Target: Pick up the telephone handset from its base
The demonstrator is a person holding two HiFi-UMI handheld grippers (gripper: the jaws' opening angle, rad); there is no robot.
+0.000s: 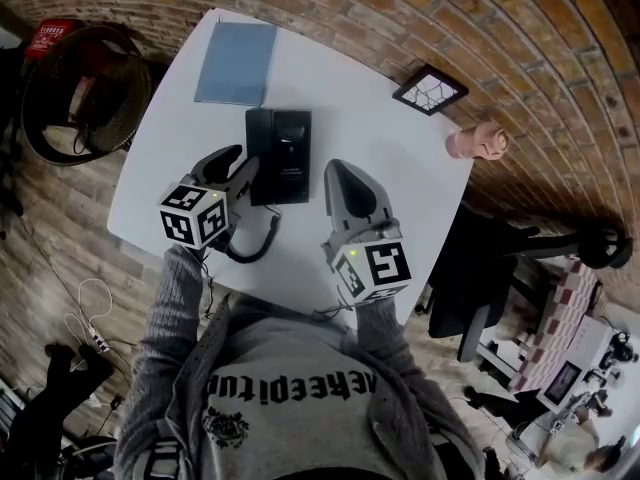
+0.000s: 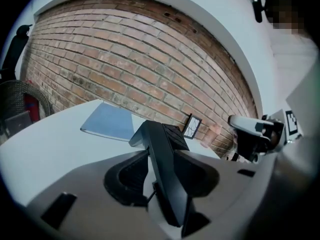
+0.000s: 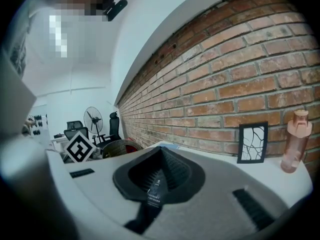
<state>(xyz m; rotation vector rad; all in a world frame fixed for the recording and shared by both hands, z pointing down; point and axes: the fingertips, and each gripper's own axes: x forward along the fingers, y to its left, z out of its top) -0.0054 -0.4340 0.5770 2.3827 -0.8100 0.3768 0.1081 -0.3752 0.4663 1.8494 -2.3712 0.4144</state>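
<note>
A black telephone base (image 1: 291, 156) sits in the middle of the white table (image 1: 360, 118). Its handset (image 1: 260, 146) lies along the base's left side. My left gripper (image 1: 240, 165) is at the handset's near end. In the left gripper view its jaws stand apart on either side of the handset (image 2: 165, 169), with a gap on the left side. The left gripper (image 2: 167, 159) is open. My right gripper (image 1: 338, 171) hovers just right of the base. Its fingers meet in a point, so it is shut on nothing (image 3: 160, 156).
The phone's coiled cord (image 1: 255, 246) loops toward the near table edge. A blue folder (image 1: 237, 61) lies at the far side. A small framed picture (image 1: 430, 89) and a pink bottle (image 1: 478, 142) stand by the brick wall. A wicker basket (image 1: 85, 93) sits on the floor to the left.
</note>
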